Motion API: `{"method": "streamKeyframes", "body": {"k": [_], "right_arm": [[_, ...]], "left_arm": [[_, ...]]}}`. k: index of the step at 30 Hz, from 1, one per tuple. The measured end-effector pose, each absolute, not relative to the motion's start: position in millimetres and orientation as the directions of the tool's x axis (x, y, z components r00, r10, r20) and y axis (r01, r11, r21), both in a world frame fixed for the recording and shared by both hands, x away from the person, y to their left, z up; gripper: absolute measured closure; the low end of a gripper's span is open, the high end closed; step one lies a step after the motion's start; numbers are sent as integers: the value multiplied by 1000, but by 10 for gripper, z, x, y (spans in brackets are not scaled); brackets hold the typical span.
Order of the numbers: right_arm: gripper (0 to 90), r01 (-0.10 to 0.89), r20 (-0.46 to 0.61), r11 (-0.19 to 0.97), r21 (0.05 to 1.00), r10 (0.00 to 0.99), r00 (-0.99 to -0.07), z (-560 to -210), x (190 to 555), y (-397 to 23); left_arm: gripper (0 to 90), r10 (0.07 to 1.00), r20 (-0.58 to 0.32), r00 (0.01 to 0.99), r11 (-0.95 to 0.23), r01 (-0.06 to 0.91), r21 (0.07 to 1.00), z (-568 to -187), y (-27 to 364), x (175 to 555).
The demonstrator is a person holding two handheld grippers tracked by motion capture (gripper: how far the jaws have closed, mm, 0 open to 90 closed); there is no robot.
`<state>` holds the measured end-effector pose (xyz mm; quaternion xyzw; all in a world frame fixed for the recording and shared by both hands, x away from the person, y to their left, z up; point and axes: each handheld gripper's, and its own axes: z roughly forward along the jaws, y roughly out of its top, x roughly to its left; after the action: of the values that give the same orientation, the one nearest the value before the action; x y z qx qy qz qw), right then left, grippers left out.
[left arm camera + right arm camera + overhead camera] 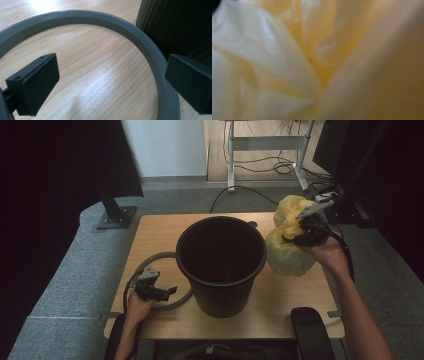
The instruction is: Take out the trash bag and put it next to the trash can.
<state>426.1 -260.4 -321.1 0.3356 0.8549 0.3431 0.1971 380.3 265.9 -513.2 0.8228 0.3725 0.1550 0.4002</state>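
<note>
A black ribbed bin (220, 295) stands upright in the middle of the wooden table (155, 232). A grey plastic ring (150, 260) lies flat on the table against the bin's left side. My left gripper (172, 290) hovers low over that ring (100, 21), jaws wide apart and holding nothing; the ring's arc runs under its right jaw, next to the bin wall (180, 25). Right of the bin, my right gripper (295, 232) is shut on the gathered neck of a full yellow plastic bag (287, 255), whose crumpled film (287, 62) is blurred and close to the camera.
A black padded object (310, 330) sits at the table's front right edge. A dark stand base (117, 217) is beyond the table's back left corner. A white desk frame (265, 142) and cables lie on the floor behind.
</note>
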Motion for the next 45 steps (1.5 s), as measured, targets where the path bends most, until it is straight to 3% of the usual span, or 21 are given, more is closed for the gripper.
{"method": "streamKeyframes", "body": {"k": [21,45], "right_arm": [[687,526,-84,524,669,757,-647,-4175,4374,-2529],[621,653,32,440,616,814,-579,-5110,4561,-2527]], "left_arm": [[0,795,-6,607,-397,528,751,-5161,2743,3827],[0,809,13,588,-413,551,726,-5180,2717,3849]]}}
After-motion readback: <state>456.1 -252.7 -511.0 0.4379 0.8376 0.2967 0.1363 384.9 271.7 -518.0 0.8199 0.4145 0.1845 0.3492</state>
